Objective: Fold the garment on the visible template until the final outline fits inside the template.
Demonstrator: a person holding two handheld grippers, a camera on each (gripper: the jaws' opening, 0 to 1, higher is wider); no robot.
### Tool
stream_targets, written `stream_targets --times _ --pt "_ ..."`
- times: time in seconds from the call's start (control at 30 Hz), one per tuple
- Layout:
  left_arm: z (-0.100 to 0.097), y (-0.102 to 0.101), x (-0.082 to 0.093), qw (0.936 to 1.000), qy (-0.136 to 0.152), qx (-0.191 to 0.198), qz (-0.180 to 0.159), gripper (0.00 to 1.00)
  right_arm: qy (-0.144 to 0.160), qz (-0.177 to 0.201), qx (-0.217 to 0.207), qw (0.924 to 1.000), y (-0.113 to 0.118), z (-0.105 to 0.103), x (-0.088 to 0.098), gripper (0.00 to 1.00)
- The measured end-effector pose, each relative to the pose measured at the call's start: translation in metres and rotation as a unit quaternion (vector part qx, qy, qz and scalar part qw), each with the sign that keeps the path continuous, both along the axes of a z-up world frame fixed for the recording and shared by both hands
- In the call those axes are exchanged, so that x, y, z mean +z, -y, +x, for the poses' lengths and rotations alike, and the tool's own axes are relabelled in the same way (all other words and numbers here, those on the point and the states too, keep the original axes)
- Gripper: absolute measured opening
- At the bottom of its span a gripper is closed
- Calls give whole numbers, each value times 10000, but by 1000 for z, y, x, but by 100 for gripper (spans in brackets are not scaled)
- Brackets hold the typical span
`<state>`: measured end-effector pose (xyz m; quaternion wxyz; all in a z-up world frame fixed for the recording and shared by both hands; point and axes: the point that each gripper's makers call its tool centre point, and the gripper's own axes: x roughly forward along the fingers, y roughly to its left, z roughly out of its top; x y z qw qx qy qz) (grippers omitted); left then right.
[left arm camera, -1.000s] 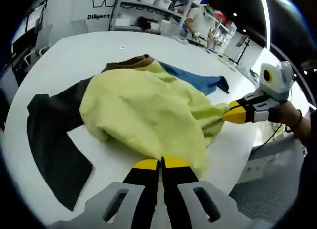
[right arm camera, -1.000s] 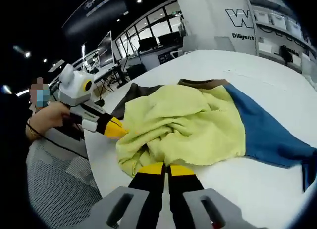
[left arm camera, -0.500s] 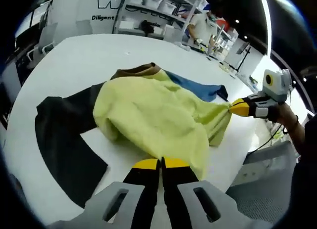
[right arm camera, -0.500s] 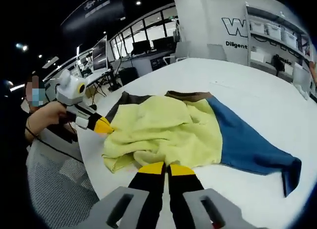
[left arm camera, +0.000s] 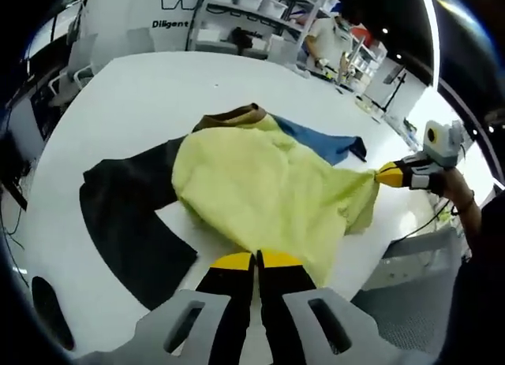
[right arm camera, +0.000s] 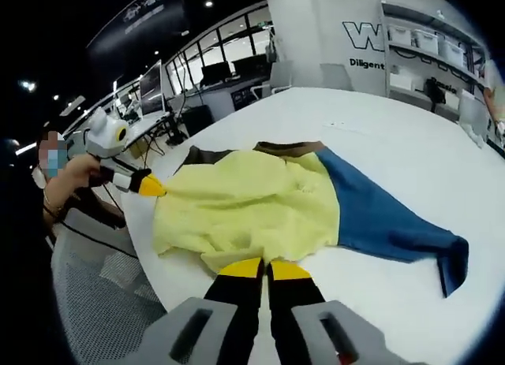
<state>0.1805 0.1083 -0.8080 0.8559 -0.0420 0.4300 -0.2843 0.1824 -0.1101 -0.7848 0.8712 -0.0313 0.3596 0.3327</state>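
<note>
Our left gripper [left arm camera: 258, 261] and right gripper [right arm camera: 256, 269] each pinch a corner of the crumpled yellow, blue and black fabric garment [left arm camera: 260, 191], apparently to pull its hem taut. It spreads toward twelve o'clock across the round white table [left arm camera: 134, 85].
</note>
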Motion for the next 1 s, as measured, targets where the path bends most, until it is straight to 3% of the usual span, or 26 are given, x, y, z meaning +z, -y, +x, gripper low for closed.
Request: stream_targets --times 0.07,0.2,0.53,0.73,1.0 --pt "-1 -3 8 9999 -46 86 37 0 -148 -12 -112 9998 8 -6 -1 0" --pt "3 5 8 9998 -114 36 156 0 -300 -51 -344 9989 19 -3 -9 0" --pt "14 28 12 9999 -134 -35 27 0 -485 -146 -617 9968 33 7 -23 0" --pt "26 45 17 9999 -125 7 -103 1 -566 -243 -658 9959 35 6 -32 0" --pt "34 78 13 9995 -77 -300 2 1 -584 -297 -736 9951 36 5 -35 0"
